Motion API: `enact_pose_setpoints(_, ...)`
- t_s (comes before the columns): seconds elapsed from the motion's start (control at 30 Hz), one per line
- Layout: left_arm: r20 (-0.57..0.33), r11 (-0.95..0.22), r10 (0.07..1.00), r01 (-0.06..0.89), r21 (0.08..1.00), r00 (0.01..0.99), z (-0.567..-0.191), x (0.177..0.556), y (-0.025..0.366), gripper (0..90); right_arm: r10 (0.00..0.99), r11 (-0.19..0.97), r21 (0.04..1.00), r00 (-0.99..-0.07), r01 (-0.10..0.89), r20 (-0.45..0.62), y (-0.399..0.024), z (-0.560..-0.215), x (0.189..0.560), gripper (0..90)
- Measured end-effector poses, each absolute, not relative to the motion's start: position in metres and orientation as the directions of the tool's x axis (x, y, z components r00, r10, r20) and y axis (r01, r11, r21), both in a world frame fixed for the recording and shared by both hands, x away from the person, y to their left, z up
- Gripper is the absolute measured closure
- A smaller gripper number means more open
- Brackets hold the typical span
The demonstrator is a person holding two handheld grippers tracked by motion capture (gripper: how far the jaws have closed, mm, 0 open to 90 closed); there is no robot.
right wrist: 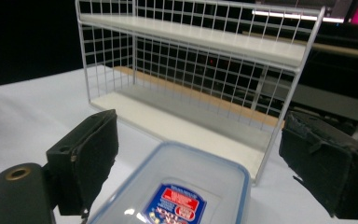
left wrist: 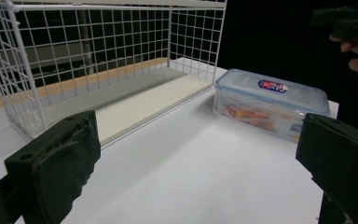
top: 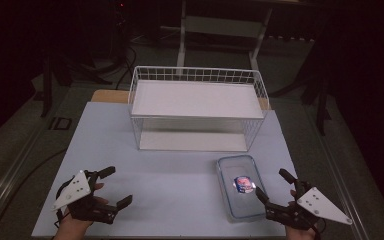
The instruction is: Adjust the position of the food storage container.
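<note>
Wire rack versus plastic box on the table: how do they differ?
The wire rack is white open mesh with two shelves; the plastic box is clear with a closed lid bearing a label. The wire rack is taller and stands farther back; the plastic box lies low beside the right gripper. Both rest on the table.

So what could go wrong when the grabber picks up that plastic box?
The box looks smooth and wide, and the right gripper has its jaws open beside it, so it might slip or tip if it is pinched off-centre. It also sits close to the wire shelf, so lifting it could bump the wire frame. There is food inside, visible in the left gripper view, and it could slide if the box tilts.
</note>
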State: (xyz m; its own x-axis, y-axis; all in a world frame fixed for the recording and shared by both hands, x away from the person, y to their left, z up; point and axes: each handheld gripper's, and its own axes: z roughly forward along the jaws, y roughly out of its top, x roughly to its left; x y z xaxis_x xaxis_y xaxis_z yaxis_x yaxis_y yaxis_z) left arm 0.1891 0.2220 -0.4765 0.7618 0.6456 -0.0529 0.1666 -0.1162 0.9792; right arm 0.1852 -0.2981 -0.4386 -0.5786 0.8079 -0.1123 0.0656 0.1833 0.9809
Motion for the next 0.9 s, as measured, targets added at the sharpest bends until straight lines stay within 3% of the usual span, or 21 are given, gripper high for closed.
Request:
enact_pose_setpoints(0.23, -0.041, -0.125, 0.644, 0.158, 0.98, 0.764, -0.476, 0.188, 0.221, 0.0, 0.795, 0.172, 0.979, -0.603, 0.111, -0.071, -0.296, -0.429, 0.187, 11.0)
enact_pose_setpoints(0.4, -0.034, -0.12, 0.648, 0.146, 0.982, 0.761, -0.474, 0.186, 0.221, 0.0, 0.836, 0.211, 0.971, -0.535, 0.108, -0.122, -0.293, -0.423, 0.187, 14.0)
enact_pose_setpoints(0.57, -0.023, -0.132, 0.651, 0.143, 0.981, 0.759, -0.474, 0.186, 0.22, 0.0, 0.839, 0.198, 0.968, -0.538, 0.157, -0.085, -0.298, -0.421, 0.19, 16.9)
enact_pose_setpoints(0.7, -0.027, -0.121, 0.658, 0.141, 0.983, 0.753, -0.474, 0.186, 0.222, 0.0, 0.854, 0.251, 0.938, -0.51, 0.24, -0.098, -0.312, -0.433, 0.189, 37.2)
enact_pose_setpoints(0.8, -0.029, -0.123, 0.657, 0.145, 0.982, 0.754, -0.474, 0.187, 0.222, 0.0, 0.861, 0.267, 0.928, -0.497, 0.26, -0.108, -0.318, -0.441, 0.187, 42.7)
enact_pose_setpoints(0.83, -0.028, -0.125, 0.656, 0.145, 0.982, 0.754, -0.474, 0.187, 0.221, 0.0, 0.871, 0.269, 0.914, -0.481, 0.303, -0.097, -0.325, -0.449, 0.186, 52.5)
enact_pose_setpoints(0.9, -0.026, -0.125, 0.654, 0.142, 0.982, 0.756, -0.474, 0.186, 0.221, 0.0, 0.876, 0.26, 0.904, -0.476, 0.339, -0.074, -0.332, -0.456, 0.185, 60.1)
